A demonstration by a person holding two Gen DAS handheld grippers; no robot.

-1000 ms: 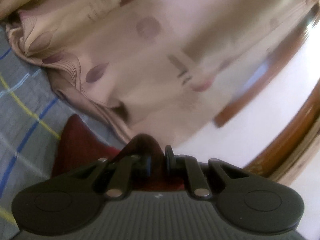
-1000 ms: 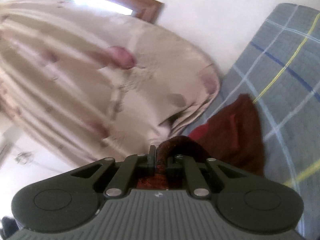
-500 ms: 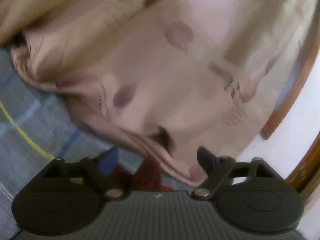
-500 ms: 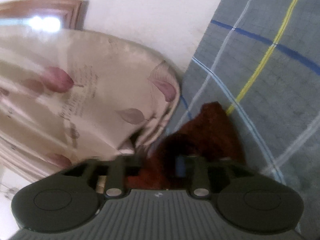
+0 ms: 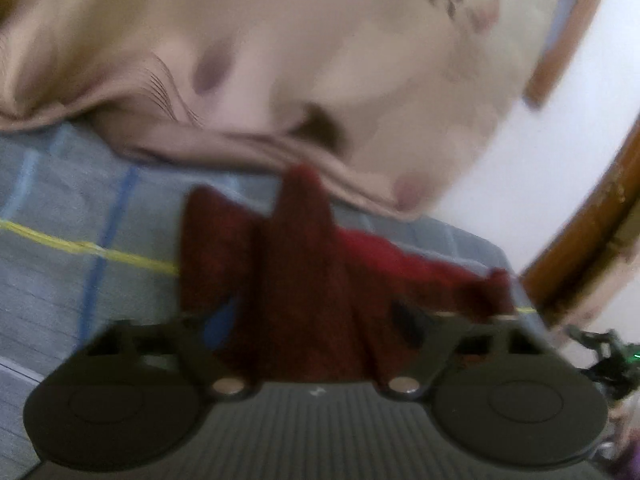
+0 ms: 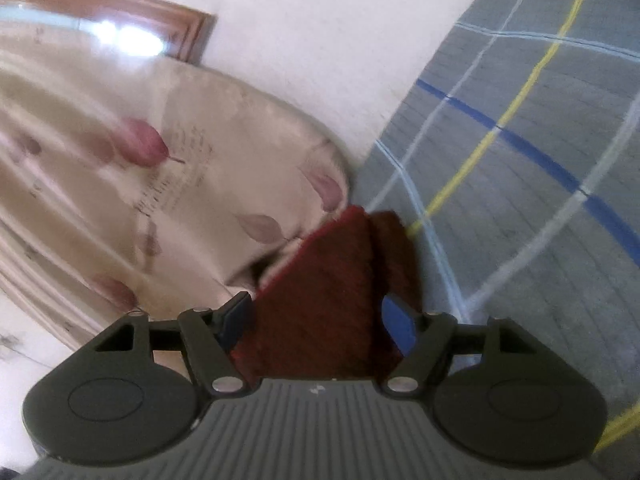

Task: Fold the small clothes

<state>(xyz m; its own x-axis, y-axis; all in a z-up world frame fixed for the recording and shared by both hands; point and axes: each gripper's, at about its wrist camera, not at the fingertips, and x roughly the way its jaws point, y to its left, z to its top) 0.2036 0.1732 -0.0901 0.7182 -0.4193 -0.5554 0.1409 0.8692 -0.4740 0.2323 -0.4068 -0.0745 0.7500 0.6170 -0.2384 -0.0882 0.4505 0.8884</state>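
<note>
A small dark red garment (image 5: 304,264) lies bunched on the grey checked bedspread (image 5: 80,280), its far edge touching the curtain's hem. In the blurred left wrist view my left gripper (image 5: 314,324) is low over it. Its jaws are closing with the red cloth filling the gap, and I see no pad pressing on it. In the right wrist view the same garment (image 6: 320,280) shows as a folded wedge between the fingers of my right gripper (image 6: 316,316). Those jaws are opening, and both blue pads (image 6: 236,316) stand clear of the cloth.
A beige curtain with mauve leaf prints (image 5: 320,60) hangs down to the bed just beyond the garment, also in the right wrist view as curtain (image 6: 140,180). Behind it are a white wall (image 6: 320,60) and a brown wooden frame (image 5: 580,272). The bedspread (image 6: 520,200) stretches away to the right.
Both grippers, shut on the red garment a second ago, have let it go and sunk toward the bed. The left jaws spread wide, then narrowed; the right jaws keep widening.
</note>
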